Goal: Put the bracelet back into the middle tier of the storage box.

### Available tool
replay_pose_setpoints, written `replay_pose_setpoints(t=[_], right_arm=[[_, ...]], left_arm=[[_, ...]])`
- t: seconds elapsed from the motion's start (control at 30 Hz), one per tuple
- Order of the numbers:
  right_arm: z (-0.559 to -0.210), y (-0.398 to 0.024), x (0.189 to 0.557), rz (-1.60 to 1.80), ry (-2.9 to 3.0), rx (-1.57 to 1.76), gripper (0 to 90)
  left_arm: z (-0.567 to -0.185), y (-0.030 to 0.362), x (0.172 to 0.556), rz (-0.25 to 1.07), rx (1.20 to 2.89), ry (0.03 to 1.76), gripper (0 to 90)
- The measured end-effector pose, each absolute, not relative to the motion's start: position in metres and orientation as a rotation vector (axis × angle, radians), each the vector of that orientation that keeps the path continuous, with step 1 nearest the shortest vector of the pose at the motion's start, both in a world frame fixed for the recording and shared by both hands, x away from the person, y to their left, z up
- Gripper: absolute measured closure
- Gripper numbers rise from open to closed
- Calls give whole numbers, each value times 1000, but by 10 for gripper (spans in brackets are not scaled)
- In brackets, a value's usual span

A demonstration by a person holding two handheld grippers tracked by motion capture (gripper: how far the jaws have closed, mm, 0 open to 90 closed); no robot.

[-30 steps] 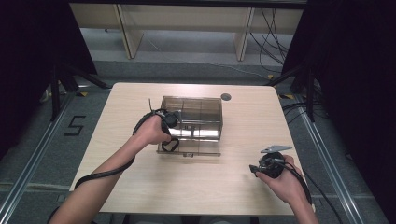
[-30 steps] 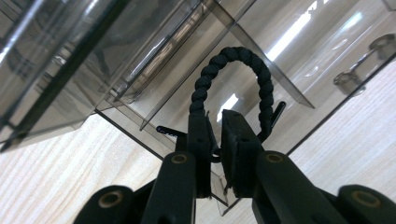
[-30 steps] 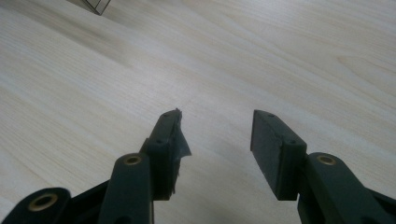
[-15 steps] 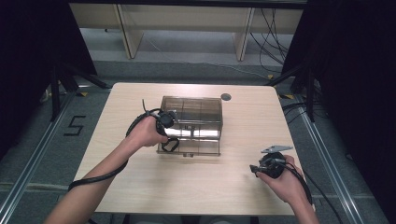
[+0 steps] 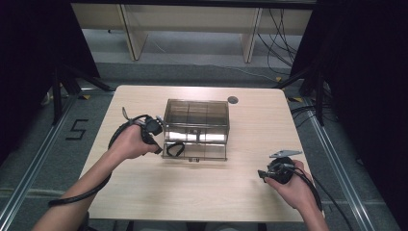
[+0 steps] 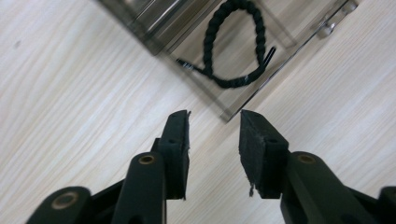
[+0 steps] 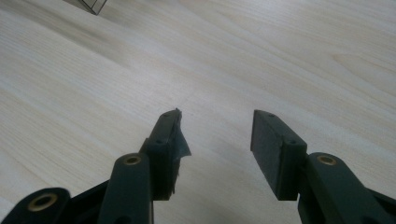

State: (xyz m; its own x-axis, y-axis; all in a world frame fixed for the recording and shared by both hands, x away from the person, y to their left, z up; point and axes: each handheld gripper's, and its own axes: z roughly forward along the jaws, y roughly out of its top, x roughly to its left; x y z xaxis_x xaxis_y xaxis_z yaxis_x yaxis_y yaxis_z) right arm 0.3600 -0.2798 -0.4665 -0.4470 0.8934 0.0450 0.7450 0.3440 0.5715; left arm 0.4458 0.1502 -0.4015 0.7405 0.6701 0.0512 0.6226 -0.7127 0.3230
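A smoky see-through box stands mid-table with its front flap folded down. On that flap lies a black braided bracelet, free of any grip. My left gripper hovers just left of the flap's corner; its jaws have just been opening and nothing sits between them. Near the table's front right edge, my right gripper stands open over bare wood with nothing in it.
The light wooden table has a small round cable hole behind the box. A corner of the box shows at the top of the right gripper view. Black stands and cables flank the table on the floor.
My left gripper has pulled back to the left, away from the box, and its jaws have spread. The bracelet stays on the flap. The right hand has kept still.
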Motion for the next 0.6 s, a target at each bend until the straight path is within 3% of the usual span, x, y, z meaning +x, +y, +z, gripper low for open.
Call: replay_pose_setpoints(t=[0.3, 0.6], right_arm=[[-467, -279, 360, 765, 2341, 1467, 534], [-468, -280, 361, 779, 2337, 1427, 533]], left_arm=[[-426, 205, 415, 219, 2496, 1105, 529], [-466, 235, 383, 266, 2382, 1144, 460]])
